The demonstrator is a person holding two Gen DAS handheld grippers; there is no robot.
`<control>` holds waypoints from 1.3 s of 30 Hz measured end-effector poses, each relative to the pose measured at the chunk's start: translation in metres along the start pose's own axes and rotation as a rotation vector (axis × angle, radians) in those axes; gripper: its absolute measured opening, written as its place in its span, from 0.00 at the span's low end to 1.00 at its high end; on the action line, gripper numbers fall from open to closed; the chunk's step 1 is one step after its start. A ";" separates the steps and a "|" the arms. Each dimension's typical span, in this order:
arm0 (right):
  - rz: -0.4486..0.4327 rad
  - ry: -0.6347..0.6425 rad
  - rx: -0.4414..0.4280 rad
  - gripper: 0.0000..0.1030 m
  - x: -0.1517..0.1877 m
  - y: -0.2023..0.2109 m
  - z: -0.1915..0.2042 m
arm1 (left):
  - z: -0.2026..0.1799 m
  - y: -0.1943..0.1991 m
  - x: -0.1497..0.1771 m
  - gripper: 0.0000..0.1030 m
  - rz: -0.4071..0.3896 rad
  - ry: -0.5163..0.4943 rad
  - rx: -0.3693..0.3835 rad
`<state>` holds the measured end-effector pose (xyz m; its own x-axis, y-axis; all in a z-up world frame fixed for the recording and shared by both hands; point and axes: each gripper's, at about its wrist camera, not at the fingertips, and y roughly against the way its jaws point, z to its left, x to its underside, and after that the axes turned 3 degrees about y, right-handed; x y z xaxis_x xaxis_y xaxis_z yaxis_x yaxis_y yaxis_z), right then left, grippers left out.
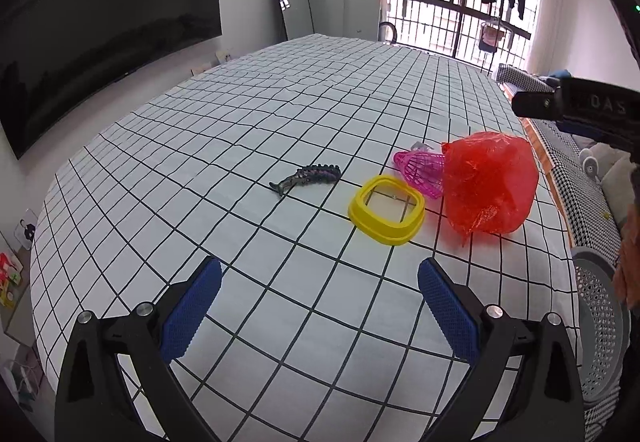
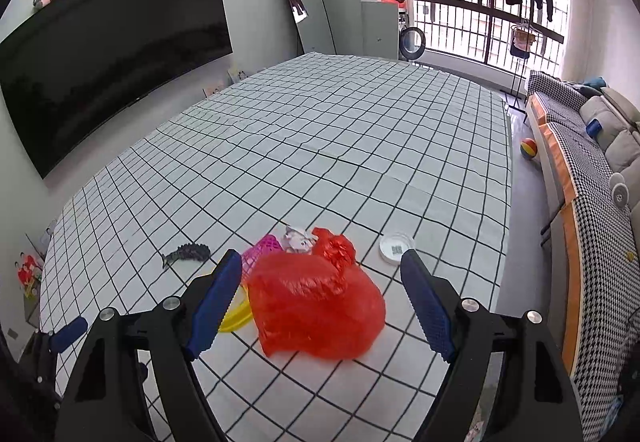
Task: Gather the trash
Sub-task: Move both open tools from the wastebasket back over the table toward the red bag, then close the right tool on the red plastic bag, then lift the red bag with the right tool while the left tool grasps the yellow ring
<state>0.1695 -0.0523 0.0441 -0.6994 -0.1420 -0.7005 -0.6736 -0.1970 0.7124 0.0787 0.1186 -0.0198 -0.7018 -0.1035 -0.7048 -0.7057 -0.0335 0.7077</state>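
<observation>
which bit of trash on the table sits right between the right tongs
The crumpled red plastic bag. It lies between the open right tongs; the yellow square ring, pink mesh basket and white round lid lie outside them.

My checked table (image 2: 360, 130): red bag (image 2: 320, 306); beside it pink basket (image 1: 420, 172), yellow ring (image 1: 386, 210), dark clip (image 1: 308, 178), maybe white lid (image 2: 397, 248).

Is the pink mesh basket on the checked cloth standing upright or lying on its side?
On its side. The pink mesh basket lies with its open mouth facing sideways, wedged against the red plastic bag.
</observation>
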 end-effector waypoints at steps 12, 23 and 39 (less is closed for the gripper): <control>0.153 0.029 0.025 0.76 0.010 -0.065 0.014 | 0.017 -0.009 0.000 0.94 0.016 0.044 0.000; 0.222 -0.029 0.038 0.75 0.046 -0.082 -0.004 | 0.017 -0.013 0.000 0.94 0.023 0.044 0.007; 0.239 -0.007 0.018 0.50 0.068 -0.095 0.004 | 0.010 -0.020 0.001 0.94 0.047 0.040 -0.002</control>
<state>0.1850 -0.0389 -0.0707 -0.8411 -0.1760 -0.5114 -0.4926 -0.1410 0.8587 0.0911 0.1288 -0.0356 -0.7300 -0.1444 -0.6680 -0.6716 -0.0299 0.7403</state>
